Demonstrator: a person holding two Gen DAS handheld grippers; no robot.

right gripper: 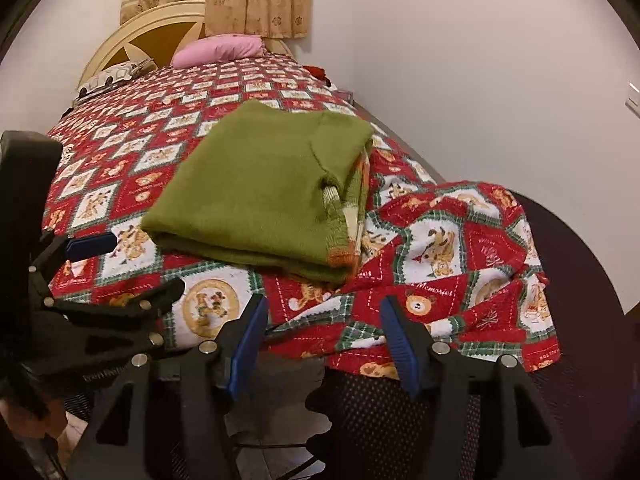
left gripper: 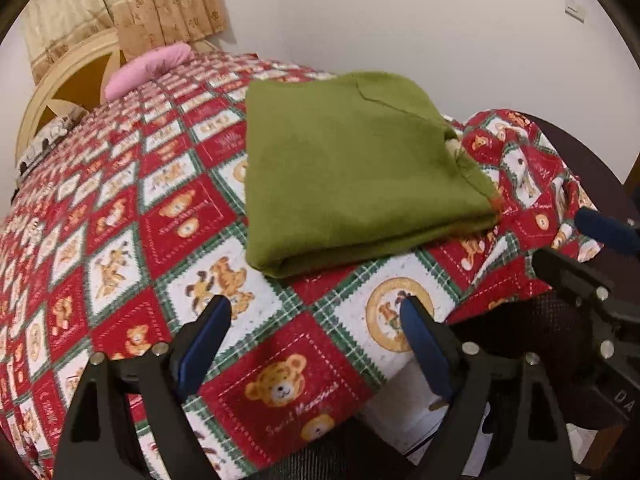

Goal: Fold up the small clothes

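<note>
A small green garment (left gripper: pixel 352 172) lies folded flat on the red patchwork bedspread (left gripper: pixel 120 220), its fold edge facing me. It also shows in the right wrist view (right gripper: pixel 256 188), with a striped hem at its right corner. My left gripper (left gripper: pixel 316 312) is open and empty, held short of the garment near the bed's front edge. My right gripper (right gripper: pixel 322 312) is open and empty, also short of the garment. The left gripper shows in the right wrist view (right gripper: pixel 120 264) at the left.
A pink pillow (right gripper: pixel 218 50) and a cream headboard (right gripper: pixel 132 28) are at the far end of the bed. A white wall (right gripper: pixel 480 80) runs along the right. The bedspread (right gripper: pixel 460 248) bunches over a dark mesh chair (right gripper: pixel 580 280) at the front right.
</note>
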